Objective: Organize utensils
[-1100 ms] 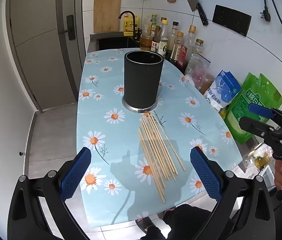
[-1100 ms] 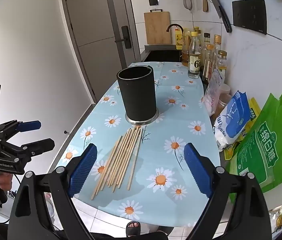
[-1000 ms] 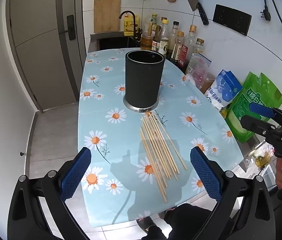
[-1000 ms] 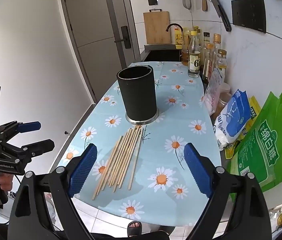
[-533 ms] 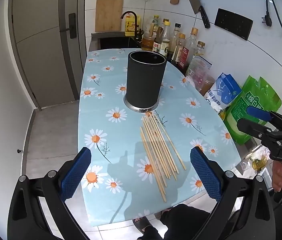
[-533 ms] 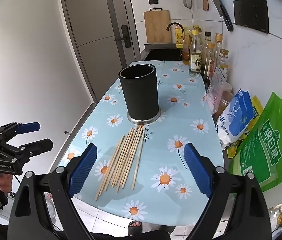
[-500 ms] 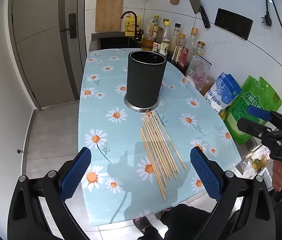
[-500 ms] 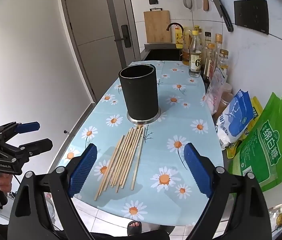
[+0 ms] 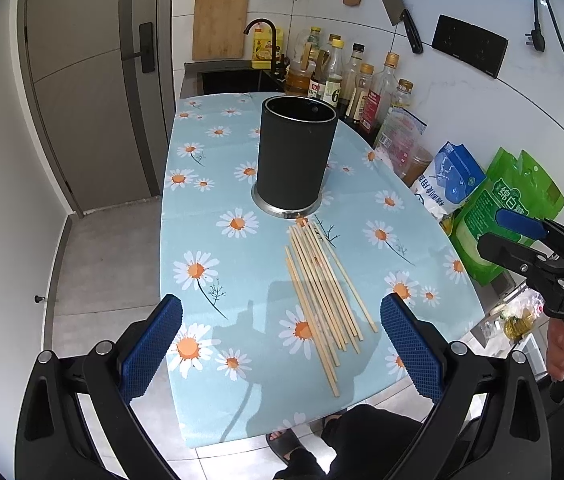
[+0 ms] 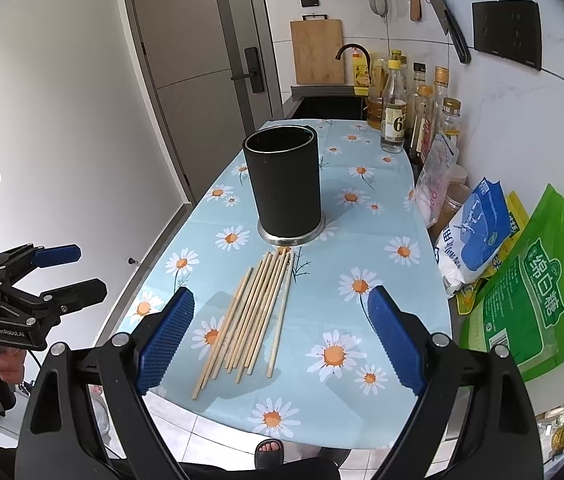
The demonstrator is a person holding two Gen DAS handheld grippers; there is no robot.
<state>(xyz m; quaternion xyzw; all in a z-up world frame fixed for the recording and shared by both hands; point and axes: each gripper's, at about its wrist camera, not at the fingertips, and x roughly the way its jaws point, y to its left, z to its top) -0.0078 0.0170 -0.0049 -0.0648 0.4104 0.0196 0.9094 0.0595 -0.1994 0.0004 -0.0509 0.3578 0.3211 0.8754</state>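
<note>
Bamboo chopsticks [image 9: 324, 296] lie loose at frame centre, below the black holder [image 9: 296, 160], seemingly empty; left gripper [image 9: 282, 346] and right gripper [image 10: 280, 338] both gape wide, holding nothing; sorting not begun.

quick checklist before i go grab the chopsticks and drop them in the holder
1. Left gripper open and empty: ok.
2. Right gripper open and empty: ok.
3. Chopsticks lie loose in one fanned bunch on the tablecloth, nothing on top: ok.
4. Black holder upright, mouth unobstructed: ok.
5. Holder empty inside: cannot tell, its bottom is hidden.
6. Chopstick ends clear of the holder's metal base: cannot tell, the far tips sit very close to it.
</note>
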